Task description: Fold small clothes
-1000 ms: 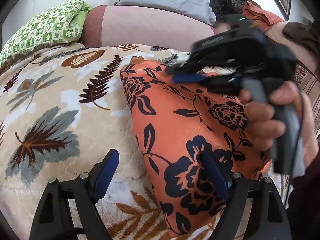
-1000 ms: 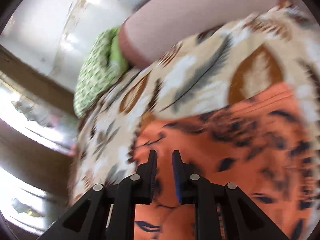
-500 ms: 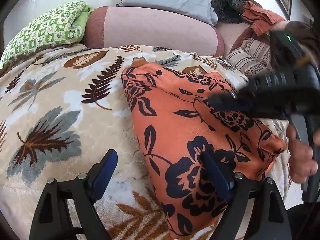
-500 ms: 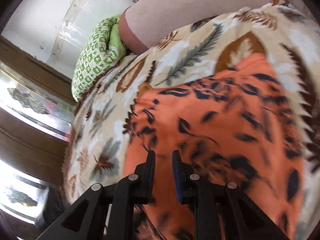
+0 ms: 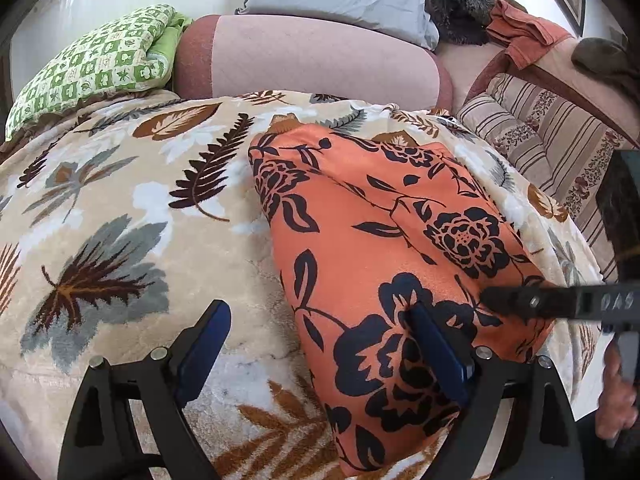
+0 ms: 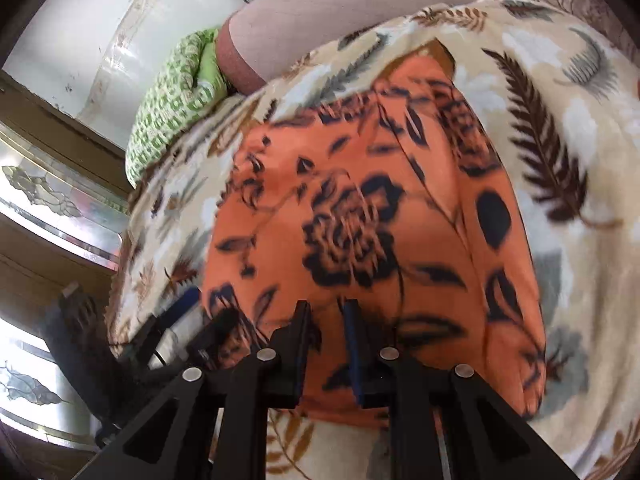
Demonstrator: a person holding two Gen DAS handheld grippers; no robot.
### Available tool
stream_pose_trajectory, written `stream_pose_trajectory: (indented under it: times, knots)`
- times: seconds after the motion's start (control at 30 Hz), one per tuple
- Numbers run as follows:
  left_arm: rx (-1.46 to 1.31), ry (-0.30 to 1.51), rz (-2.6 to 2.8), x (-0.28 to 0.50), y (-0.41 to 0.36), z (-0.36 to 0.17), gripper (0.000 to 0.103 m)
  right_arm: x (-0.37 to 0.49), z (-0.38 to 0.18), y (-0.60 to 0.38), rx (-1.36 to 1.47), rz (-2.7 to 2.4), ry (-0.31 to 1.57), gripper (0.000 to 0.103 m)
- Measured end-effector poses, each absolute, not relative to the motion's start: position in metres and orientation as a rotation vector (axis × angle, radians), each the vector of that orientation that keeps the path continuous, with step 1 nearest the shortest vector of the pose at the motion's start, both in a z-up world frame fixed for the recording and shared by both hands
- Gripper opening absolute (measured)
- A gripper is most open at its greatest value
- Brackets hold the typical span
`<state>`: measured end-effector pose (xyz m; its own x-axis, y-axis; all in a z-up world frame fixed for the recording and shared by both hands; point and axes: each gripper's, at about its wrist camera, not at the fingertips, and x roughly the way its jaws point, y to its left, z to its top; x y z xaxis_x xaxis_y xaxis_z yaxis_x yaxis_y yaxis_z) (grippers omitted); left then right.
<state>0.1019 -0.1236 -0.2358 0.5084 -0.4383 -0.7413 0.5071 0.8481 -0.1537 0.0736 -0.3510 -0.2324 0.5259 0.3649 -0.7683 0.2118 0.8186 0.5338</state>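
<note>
Setting: a bed under a leaf-print blanket (image 5: pixel 120 208), pillows along the head.
Garment: orange floral cloth (image 5: pixel 392 240) lies flat on the blanket, long axis running from the near edge toward the pillows.
Left gripper (image 5: pixel 320 344): jaws wide and opening, astride the cloth's near left edge; one finger over the cloth, nothing pinched.
Right gripper (image 6: pixel 326 344): jaws narrow, a slim gap showing, empty, over the near hem.
Nearer: both hover at the near end; the left looks closer to a corner.
</note>
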Motion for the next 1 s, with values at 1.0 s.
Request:
stream_pose_trajectory:
  times: [1.0]
  knots:
    - [0.127, 0.887, -0.358, 0.131, -0.120, -0.231, 0.101, 0.082, -0.243, -0.394, 0.837, -0.004, 0.946, 0.021]
